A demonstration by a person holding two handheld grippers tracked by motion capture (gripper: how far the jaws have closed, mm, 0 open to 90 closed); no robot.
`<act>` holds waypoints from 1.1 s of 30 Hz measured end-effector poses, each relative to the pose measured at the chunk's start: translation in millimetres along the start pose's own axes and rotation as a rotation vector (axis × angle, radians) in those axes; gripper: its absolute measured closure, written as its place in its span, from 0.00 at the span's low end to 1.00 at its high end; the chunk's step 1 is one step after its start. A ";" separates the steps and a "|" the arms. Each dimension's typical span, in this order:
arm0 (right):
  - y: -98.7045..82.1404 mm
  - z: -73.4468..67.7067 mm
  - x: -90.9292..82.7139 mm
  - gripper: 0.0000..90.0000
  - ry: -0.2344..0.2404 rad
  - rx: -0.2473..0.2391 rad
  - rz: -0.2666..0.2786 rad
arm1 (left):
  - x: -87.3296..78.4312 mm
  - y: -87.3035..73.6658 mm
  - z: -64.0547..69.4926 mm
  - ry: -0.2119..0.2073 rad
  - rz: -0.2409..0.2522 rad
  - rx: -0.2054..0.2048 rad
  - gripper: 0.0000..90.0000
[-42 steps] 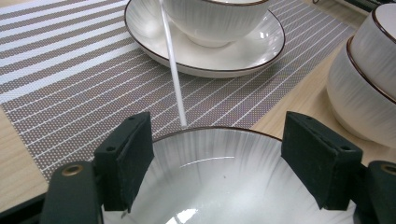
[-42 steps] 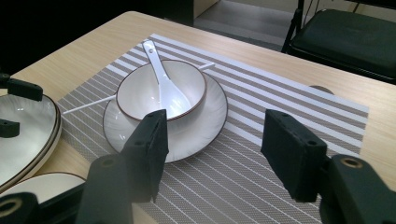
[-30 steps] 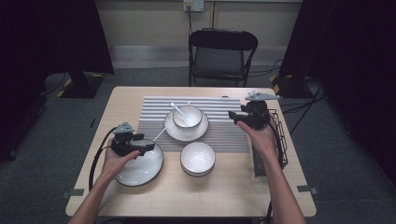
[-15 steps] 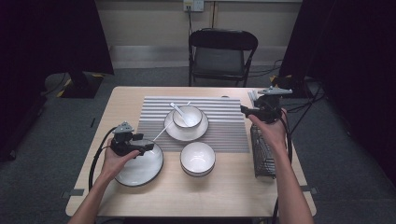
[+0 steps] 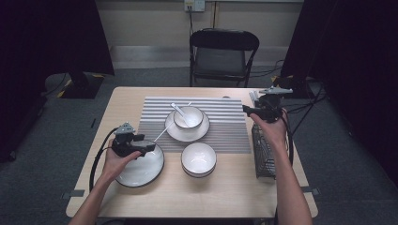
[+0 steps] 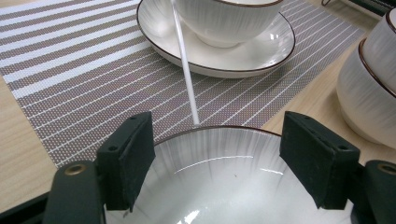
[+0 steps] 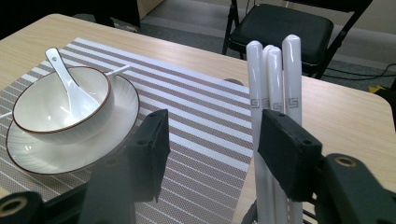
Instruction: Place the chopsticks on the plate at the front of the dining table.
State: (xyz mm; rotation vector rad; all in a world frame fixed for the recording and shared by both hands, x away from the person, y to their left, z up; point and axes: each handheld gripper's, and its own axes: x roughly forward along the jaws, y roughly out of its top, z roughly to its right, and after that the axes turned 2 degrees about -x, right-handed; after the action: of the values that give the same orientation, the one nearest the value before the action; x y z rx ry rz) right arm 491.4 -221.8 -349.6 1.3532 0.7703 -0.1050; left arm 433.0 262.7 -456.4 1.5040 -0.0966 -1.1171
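Observation:
My left gripper [image 5: 149, 147] hovers open over the far rim of a white plate [image 5: 141, 171], its jaws [image 6: 217, 126] wide and pressing on nothing. A thin white stick [image 6: 184, 65] runs from the saucer to that rim. My right gripper [image 5: 246, 110] is at the table's far right. Its jaws [image 7: 212, 135] have just been closing and stand apart. Upright white chopsticks [image 7: 273, 79] rise just inside the right jaw, while the left jaw is well clear of them. A bowl [image 7: 60, 100] with a spoon [image 7: 70, 88] sits on a saucer.
A striped placemat [image 5: 225, 124] lies under the bowl and saucer [image 5: 189, 117]. Stacked white bowls [image 5: 199, 159] stand at its near edge, close beside the plate. A wire rack [image 5: 264, 150] runs along the table's right edge. A black chair [image 5: 223, 51] stands behind the table.
My right gripper has moved a little away from me and to the right, toward the far end of the rack. The left gripper has stayed over the plate.

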 end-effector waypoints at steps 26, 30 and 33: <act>-5.1 3.8 0.2 0.59 0.013 0.013 -0.015 | 0.4 1.1 0.4 0.000 -0.001 0.002 0.29; -5.5 2.1 -2.1 0.67 0.018 0.005 -0.008 | 0.1 1.3 1.2 -0.001 0.004 -0.003 0.29; -6.8 1.5 -5.5 0.70 0.025 0.003 -0.001 | 0.3 1.3 0.8 0.000 -0.003 0.002 0.29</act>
State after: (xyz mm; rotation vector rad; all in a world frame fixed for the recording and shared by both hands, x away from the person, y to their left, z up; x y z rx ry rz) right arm 484.5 -226.8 -352.2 1.3594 0.7922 -0.0897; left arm 433.3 261.5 -455.4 1.5063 -0.0960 -1.1197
